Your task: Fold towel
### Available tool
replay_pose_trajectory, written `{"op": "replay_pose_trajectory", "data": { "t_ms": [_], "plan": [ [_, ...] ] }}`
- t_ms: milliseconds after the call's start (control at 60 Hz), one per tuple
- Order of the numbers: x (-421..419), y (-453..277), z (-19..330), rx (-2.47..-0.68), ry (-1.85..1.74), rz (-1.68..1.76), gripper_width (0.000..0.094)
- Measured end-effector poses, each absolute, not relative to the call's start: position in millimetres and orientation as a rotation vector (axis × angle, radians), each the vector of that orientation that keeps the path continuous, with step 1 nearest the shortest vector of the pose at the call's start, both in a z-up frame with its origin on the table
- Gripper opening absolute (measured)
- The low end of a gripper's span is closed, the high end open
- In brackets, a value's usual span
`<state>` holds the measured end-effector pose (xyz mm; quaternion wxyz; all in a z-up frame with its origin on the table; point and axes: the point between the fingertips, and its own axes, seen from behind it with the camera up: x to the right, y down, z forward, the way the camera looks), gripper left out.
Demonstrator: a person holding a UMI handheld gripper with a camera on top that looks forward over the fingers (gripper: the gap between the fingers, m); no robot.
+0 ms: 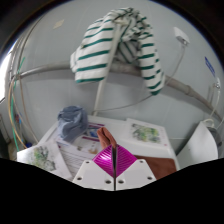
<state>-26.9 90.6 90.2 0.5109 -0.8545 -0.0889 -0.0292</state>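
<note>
A green-and-white striped towel (118,48) hangs spread out well beyond my fingers. A thin stretched edge of it (114,100) runs from the bulk of the cloth back to my gripper (113,152). The magenta pads (106,160) meet at the tips, and the gripper is shut on that edge of the towel. A person's fingertips (103,135) are at the towel edge just ahead of the pads, on the left. The rest of the hand is hidden.
A crumpled blue-grey cloth (70,121) lies on the white table (110,128) to the left. Printed sheets lie at the left (40,156) and right (147,131). A white object (205,142) stands at the far right. A thin cable (60,68) crosses behind.
</note>
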Motion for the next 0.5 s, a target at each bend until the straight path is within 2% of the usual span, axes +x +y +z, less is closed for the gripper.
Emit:
{"op": "replay_pose_trajectory", "data": {
  "t_ms": [83,133,250,383,500],
  "plan": [
    [42,88,112,-2.037,-0.135,-0.168,0.0008],
    [87,86,110,-2.048,-0.092,-0.240,0.0010],
    [170,75,73,-2.129,-0.024,-0.366,0.0013],
    [209,60,1,-2.276,0.032,-0.394,0.0020],
    [214,61,2,-2.232,0.019,-0.423,0.0033]
  ]
}}
